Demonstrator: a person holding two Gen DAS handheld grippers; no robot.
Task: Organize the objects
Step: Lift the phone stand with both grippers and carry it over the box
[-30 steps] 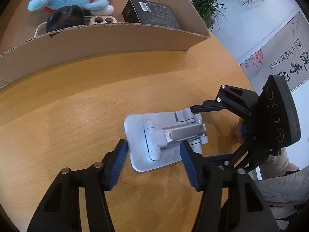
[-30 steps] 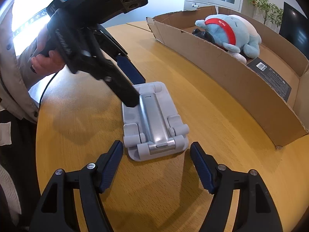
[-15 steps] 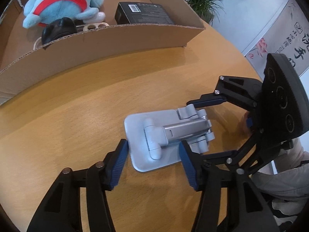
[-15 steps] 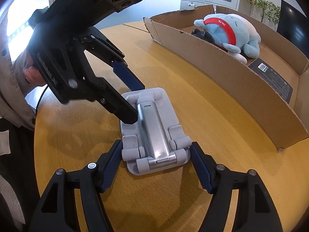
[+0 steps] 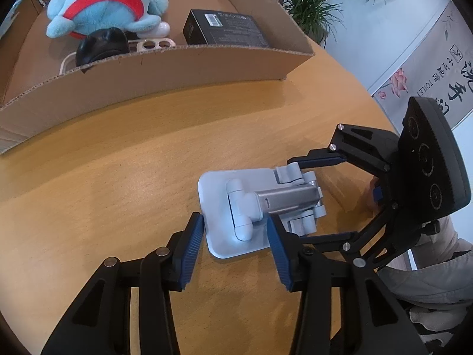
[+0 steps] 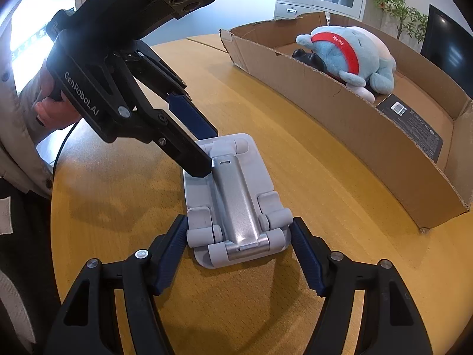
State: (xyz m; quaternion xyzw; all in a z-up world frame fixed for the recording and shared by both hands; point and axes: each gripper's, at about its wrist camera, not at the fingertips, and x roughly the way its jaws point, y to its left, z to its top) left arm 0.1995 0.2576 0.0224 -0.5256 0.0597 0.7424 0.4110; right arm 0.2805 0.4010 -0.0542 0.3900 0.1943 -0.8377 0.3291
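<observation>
A folded grey phone stand lies flat on the wooden table; it also shows in the right wrist view. My left gripper is open, its blue pads straddling the stand's base end. My right gripper is open, its pads on either side of the stand's hinge end, close to it. The two grippers face each other across the stand. The open cardboard box stands beyond it.
The box holds a blue plush toy, a black round object, a white case and a black carton. The box also shows in the right wrist view. The table edge runs near the right gripper.
Both grippers have moved in along the stand, so their pads now sit on either side of its two ends. The stand has stayed on the table.
</observation>
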